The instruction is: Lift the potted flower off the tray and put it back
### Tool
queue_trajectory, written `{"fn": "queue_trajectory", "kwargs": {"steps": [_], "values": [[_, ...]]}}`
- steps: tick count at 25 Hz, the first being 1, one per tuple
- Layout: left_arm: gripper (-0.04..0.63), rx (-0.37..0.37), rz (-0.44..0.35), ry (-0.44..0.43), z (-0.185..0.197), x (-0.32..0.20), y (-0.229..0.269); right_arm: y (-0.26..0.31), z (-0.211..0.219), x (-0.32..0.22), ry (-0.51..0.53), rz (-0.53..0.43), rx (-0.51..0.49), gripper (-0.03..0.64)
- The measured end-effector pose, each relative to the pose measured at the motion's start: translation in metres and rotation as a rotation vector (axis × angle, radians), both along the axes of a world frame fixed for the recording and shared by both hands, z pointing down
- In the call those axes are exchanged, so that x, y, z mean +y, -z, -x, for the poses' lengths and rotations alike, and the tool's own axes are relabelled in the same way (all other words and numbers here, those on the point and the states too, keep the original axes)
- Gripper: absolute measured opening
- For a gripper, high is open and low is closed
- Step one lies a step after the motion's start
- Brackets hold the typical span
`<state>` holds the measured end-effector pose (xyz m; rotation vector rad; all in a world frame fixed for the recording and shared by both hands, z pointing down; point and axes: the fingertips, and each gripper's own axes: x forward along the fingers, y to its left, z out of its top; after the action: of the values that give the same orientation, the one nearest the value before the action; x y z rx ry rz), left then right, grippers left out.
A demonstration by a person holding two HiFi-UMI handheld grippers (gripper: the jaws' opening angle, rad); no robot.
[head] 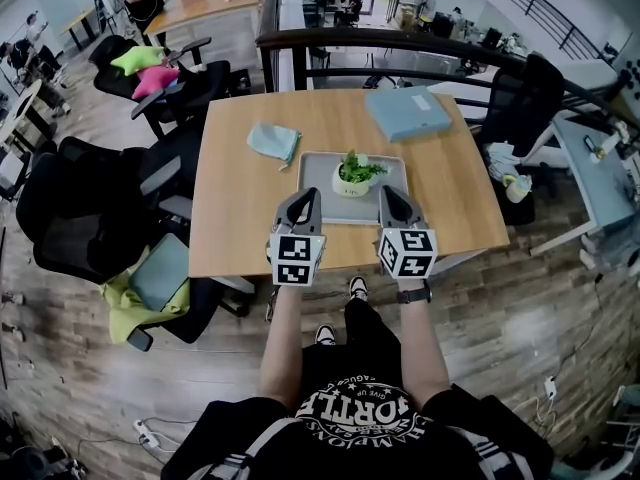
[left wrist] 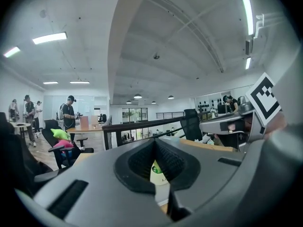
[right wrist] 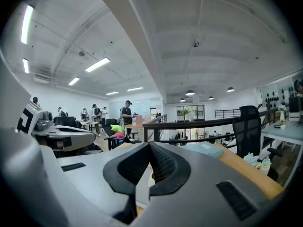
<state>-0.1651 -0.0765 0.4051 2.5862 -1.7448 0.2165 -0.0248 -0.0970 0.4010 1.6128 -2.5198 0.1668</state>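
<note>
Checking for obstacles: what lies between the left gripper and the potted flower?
Only bare tray separates left gripper from potted flower, per head view.

Wood-floored office [head: 520,318], black chairs [head: 70,218]

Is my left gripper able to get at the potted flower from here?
Likely yes: the left gripper sits by the tray at its near left corner, with nothing between it and the potted flower. Its jaws are shut, so they must open first.

Wood-grain table [head: 240,193], matt grey tray [head: 318,173], soft cloth [head: 272,140]
</note>
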Motion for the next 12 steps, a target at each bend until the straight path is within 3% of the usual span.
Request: {"fn": "queue_trajectory", "kwargs": {"steps": [6,12], "values": [[0.018,-0.003,0.001,-0.004,-0.012,-0.038,-0.014,-0.014,-0.016,-0.035,-0.015,0.018,-0.023,0.005],[0.018,0.065,-0.023,0.005,-0.016,-0.079,-0.005,-0.014,-0.039,-0.078,-0.027,0.027,-0.028,0.005]]}}
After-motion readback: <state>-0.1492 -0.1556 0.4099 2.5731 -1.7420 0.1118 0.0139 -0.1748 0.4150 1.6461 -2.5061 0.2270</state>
